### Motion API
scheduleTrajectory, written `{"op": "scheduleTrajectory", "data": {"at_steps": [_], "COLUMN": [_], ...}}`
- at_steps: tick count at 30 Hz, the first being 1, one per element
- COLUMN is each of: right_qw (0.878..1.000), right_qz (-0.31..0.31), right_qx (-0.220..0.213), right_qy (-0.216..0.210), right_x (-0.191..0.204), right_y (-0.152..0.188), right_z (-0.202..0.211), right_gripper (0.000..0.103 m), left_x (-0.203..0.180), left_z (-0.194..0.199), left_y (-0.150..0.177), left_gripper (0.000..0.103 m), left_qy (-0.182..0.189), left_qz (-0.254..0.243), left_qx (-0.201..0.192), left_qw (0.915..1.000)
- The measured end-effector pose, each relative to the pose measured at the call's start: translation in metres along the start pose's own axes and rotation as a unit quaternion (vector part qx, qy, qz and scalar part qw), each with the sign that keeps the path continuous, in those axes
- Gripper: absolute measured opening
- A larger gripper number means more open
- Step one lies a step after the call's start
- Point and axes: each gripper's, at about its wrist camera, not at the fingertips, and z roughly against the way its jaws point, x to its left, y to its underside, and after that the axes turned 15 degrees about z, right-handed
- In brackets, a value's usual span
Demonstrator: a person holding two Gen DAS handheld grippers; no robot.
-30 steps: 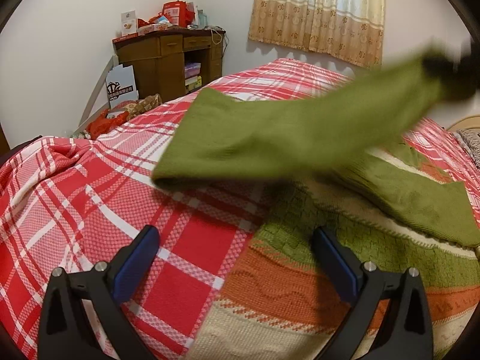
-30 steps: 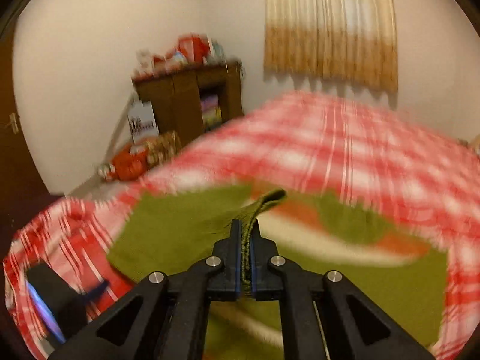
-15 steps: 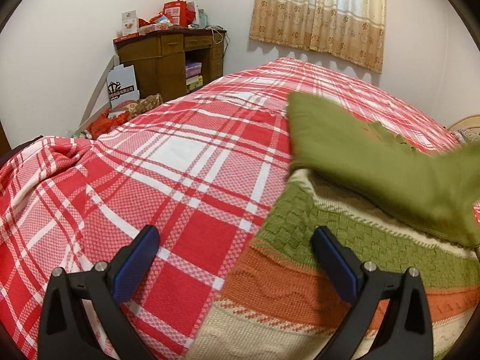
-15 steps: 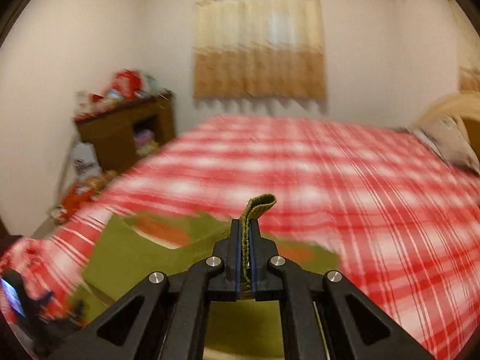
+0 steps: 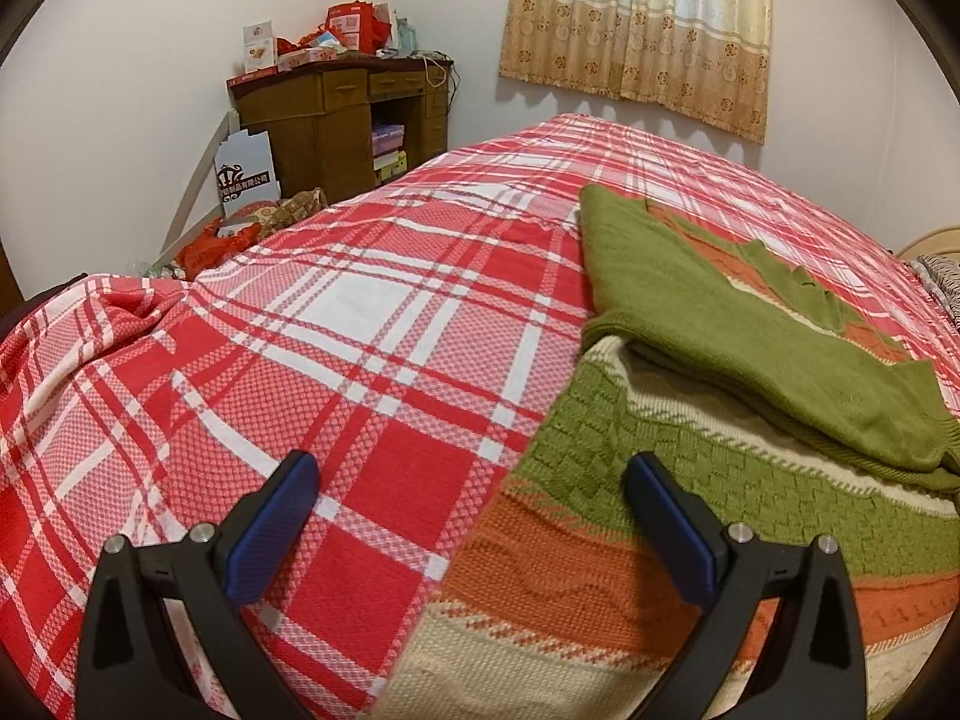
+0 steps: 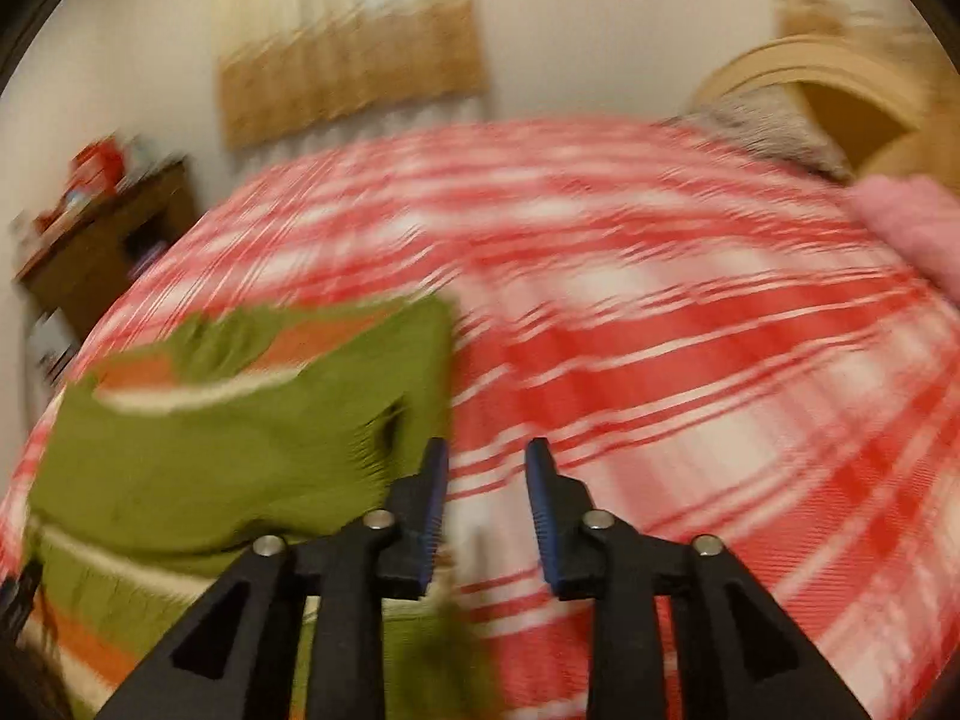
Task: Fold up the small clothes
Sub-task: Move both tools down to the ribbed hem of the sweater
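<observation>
Nearest in the left wrist view, the left gripper (image 5: 471, 531) has its jaws spread wide with nothing between them, its blue pads (image 5: 273, 525) poised over the red-and-white plaid bedspread (image 5: 360, 324) on one side and over the knitted hem of the sweater (image 5: 690, 480) on the other, though whether the tips touch the fabric cannot be told. The sweater lies flat on the bedspread, banded in cream, orange and a green basket-weave knit, and its plain green sleeve (image 5: 708, 324) is folded across the body, running from the far left shoulder area down toward the right edge of the view. In the right wrist view, which is heavily motion-blurred, the right gripper (image 6: 487, 498) has its jaws parted by a moderate gap and grips nothing; the plaid bedspread shows through the gap, and the sleeve's ribbed green cuff (image 6: 384, 438) lies just to the left of the left finger, apparently free of it. Beyond the sweater the bedspread stretches on across the bed. Farther off in the left wrist view a dark wooden desk (image 5: 336, 114) stands against the white wall with red boxes and packets piled on top, a white paper bag (image 5: 246, 171) with dark print leaning beside it and red bags on the floor. A beige patterned curtain (image 5: 642, 30) hangs on the far wall, and in the right wrist view a blurred wooden headboard (image 6: 840, 90) and a pink pillow (image 6: 906, 228) sit at the far right
</observation>
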Motion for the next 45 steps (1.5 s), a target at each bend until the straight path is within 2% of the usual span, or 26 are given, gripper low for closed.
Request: {"op": "scheduleTrajectory", "data": {"at_steps": [4, 7, 9, 10, 14, 15, 17, 20, 22, 25, 28, 30, 32, 34, 38, 40, 43, 45], "right_qw": [0.996, 0.988, 0.984, 0.986, 0.984, 0.985, 0.986, 0.987, 0.986, 0.985, 0.983, 0.982, 0.981, 0.977, 0.968, 0.965, 0.965, 0.965], "right_qz": [0.039, 0.081, 0.093, 0.093, 0.096, 0.092, 0.089, 0.091, 0.087, 0.085, 0.079, 0.075, 0.072, 0.073, 0.114, 0.127, 0.105, 0.085], "right_qx": [-0.008, 0.023, 0.075, 0.050, 0.087, 0.087, 0.048, 0.003, -0.027, -0.036, -0.010, 0.013, 0.030, 0.044, 0.056, 0.058, 0.057, 0.064], "right_qy": [-0.085, -0.132, -0.134, -0.128, -0.122, -0.120, -0.133, -0.130, -0.137, -0.144, -0.165, -0.175, -0.180, -0.196, -0.218, -0.222, -0.233, -0.240], "right_x": [0.027, 0.061, 0.075, 0.077, 0.074, 0.071, 0.059, 0.039, 0.019, -0.002, -0.019, -0.025, -0.029, -0.028, -0.017, -0.010, -0.008, -0.007], "right_y": [-0.007, -0.002, 0.011, 0.015, 0.011, 0.011, 0.014, 0.021, 0.033, 0.059, 0.092, 0.115, 0.132, 0.152, 0.176, 0.187, 0.198, 0.208], "right_z": [0.003, -0.016, -0.041, -0.039, -0.032, -0.020, 0.017, 0.067, 0.102, 0.138, 0.159, 0.167, 0.169, 0.174, 0.189, 0.194, 0.194, 0.189], "right_gripper": [0.029, 0.030, 0.035, 0.038, 0.039, 0.039, 0.040, 0.053, 0.067, 0.069, 0.069, 0.069, 0.069, 0.069, 0.069, 0.069, 0.069, 0.069], "left_x": [0.000, 0.000, 0.000, 0.000, 0.001, 0.001, 0.002, 0.001, 0.002, 0.004, 0.010, 0.015, 0.023, 0.032, 0.055, 0.064, 0.076, 0.081], "left_z": [0.000, 0.000, 0.000, 0.000, 0.000, 0.000, -0.001, 0.001, 0.002, 0.012, 0.035, 0.056, 0.081, 0.104, 0.135, 0.142, 0.147, 0.149], "left_y": [-0.001, 0.000, 0.000, 0.000, 0.000, 0.000, 0.000, 0.001, 0.002, 0.007, 0.026, 0.042, 0.059, 0.072, 0.095, 0.106, 0.119, 0.127], "left_gripper": [0.103, 0.103, 0.103, 0.103, 0.103, 0.103, 0.103, 0.103, 0.103, 0.103, 0.103, 0.103, 0.103, 0.103, 0.103, 0.103, 0.102, 0.093], "left_qy": [-0.002, -0.001, -0.001, -0.001, -0.001, -0.001, 0.002, 0.009, 0.015, 0.030, 0.053, 0.079, 0.095, 0.113, 0.159, 0.165, 0.167, 0.161], "left_qz": [-0.001, -0.001, -0.001, -0.001, -0.001, -0.001, 0.000, -0.003, -0.015, -0.050, -0.080, -0.110, -0.146, -0.162, -0.165, -0.170, -0.170, -0.170], "left_qx": [-0.001, 0.000, 0.000, 0.000, 0.000, 0.001, 0.001, 0.006, 0.013, 0.031, 0.057, 0.075, 0.073, 0.066, 0.098, 0.113, 0.135, 0.143], "left_qw": [1.0000, 1.0000, 1.0000, 1.0000, 1.0000, 1.0000, 1.0000, 0.9999, 0.9997, 0.9978, 0.9938, 0.9879, 0.9820, 0.9781, 0.9685, 0.9650, 0.9617, 0.9616]}}
